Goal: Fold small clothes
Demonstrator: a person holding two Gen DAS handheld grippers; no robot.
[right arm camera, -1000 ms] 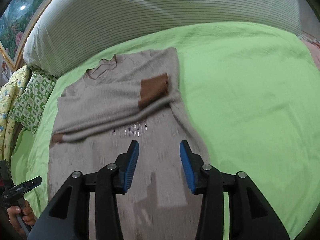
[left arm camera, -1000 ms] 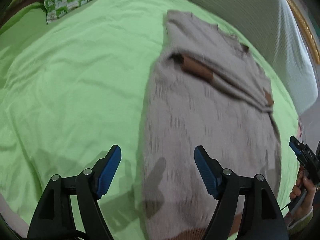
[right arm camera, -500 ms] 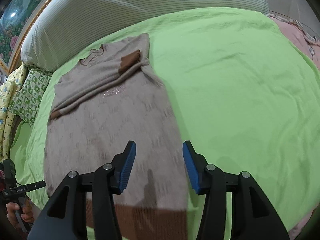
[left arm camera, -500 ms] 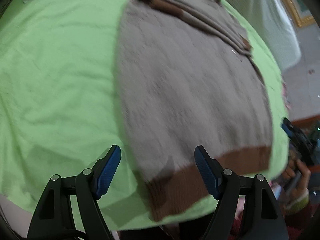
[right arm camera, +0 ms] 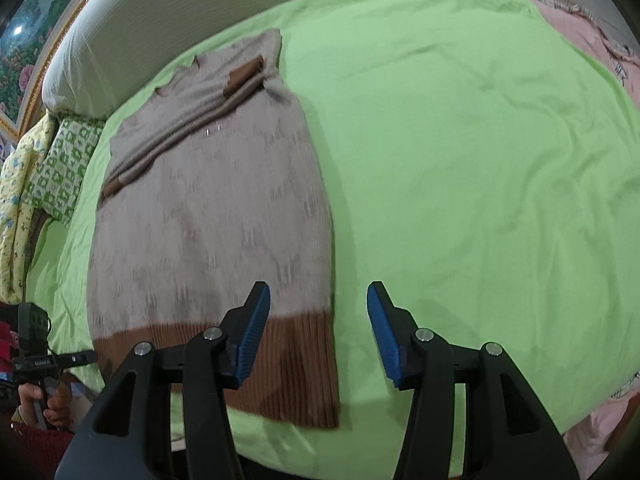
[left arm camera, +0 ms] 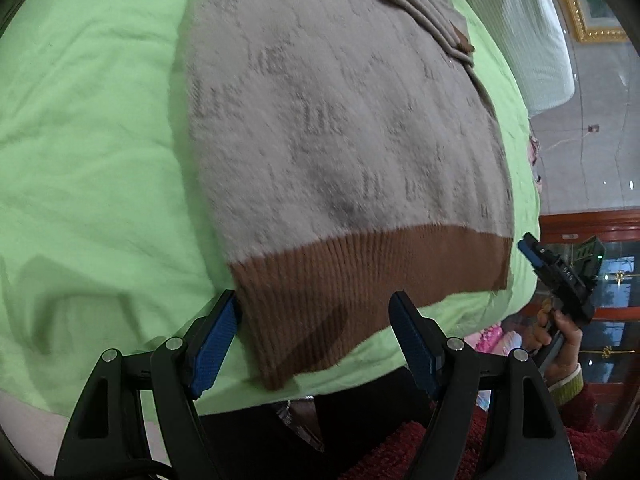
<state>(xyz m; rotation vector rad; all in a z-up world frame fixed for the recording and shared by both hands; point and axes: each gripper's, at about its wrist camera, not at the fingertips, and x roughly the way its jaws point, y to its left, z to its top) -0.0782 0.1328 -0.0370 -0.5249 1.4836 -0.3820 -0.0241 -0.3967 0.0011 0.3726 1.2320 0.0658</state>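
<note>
A beige knit sweater (left arm camera: 340,128) with a brown ribbed hem (left arm camera: 360,280) lies flat on the green bedsheet (left arm camera: 88,140), its sleeves folded across the chest. My left gripper (left arm camera: 316,340) is open, hovering over the hem's near left corner. In the right wrist view the sweater (right arm camera: 208,220) lies on the left, its hem (right arm camera: 288,364) by the bed's front edge. My right gripper (right arm camera: 316,328) is open above the hem's right corner. The right gripper also shows in the left wrist view (left arm camera: 560,276).
A striped grey headboard cushion (right arm camera: 240,8) lies at the far end of the bed. A green patterned pillow (right arm camera: 60,168) and a yellow quilt (right arm camera: 12,200) sit at the left. A pink blanket (right arm camera: 592,20) lies at the far right. The bed edge drops off just under both grippers.
Both grippers pulled back from over the sweater's body to its brown hem at the bed's near edge. The right gripper opened wider. The sweater has not moved.
</note>
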